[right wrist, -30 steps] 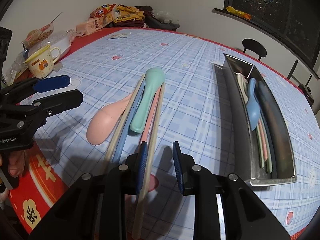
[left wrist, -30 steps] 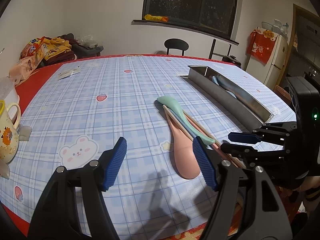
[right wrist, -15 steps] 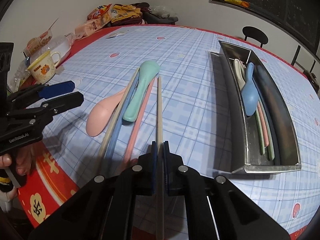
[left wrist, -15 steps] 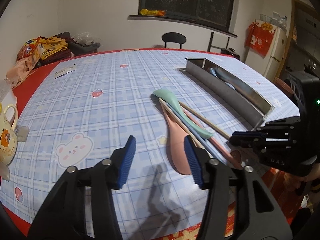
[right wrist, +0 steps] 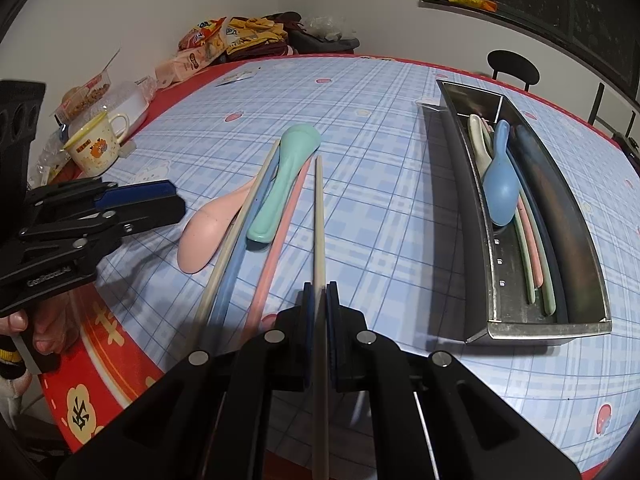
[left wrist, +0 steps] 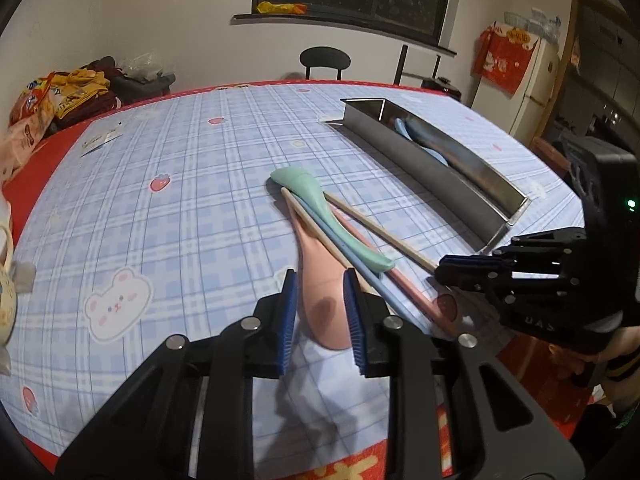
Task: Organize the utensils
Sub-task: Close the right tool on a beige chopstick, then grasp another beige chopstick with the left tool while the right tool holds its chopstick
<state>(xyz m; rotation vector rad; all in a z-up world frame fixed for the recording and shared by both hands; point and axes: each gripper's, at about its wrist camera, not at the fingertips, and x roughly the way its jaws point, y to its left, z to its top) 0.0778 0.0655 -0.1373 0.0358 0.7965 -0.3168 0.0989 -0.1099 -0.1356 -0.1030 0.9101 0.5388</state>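
A bunch of utensils lies on the checked tablecloth: a pink spoon (left wrist: 322, 332), a mint spoon (left wrist: 320, 204), a blue chopstick (right wrist: 228, 280), a pink chopstick (right wrist: 276, 252) and a beige one (right wrist: 236, 236). My right gripper (right wrist: 319, 294) is shut on another beige chopstick (right wrist: 319, 216), which stands angled away from the bunch. My left gripper (left wrist: 320, 300) hovers over the pink spoon's bowl. Its jaws are closing, the bowl shows between the pads, and they do not press on it. A metal tray (right wrist: 544, 326) to the right holds a blue spoon (right wrist: 500, 192) and several chopsticks.
A yellow mug (right wrist: 94, 150), a white container and snack bags (right wrist: 208, 40) crowd the table's far left. A black chair (left wrist: 325, 58) stands behind the table. The red table edge (right wrist: 104, 360) runs just below the grippers. A hand (right wrist: 44, 328) grips the left tool.
The right jaws closed on the beige chopstick and swung it away from the bunch. The left jaws narrowed and came over the pink spoon's bowl.
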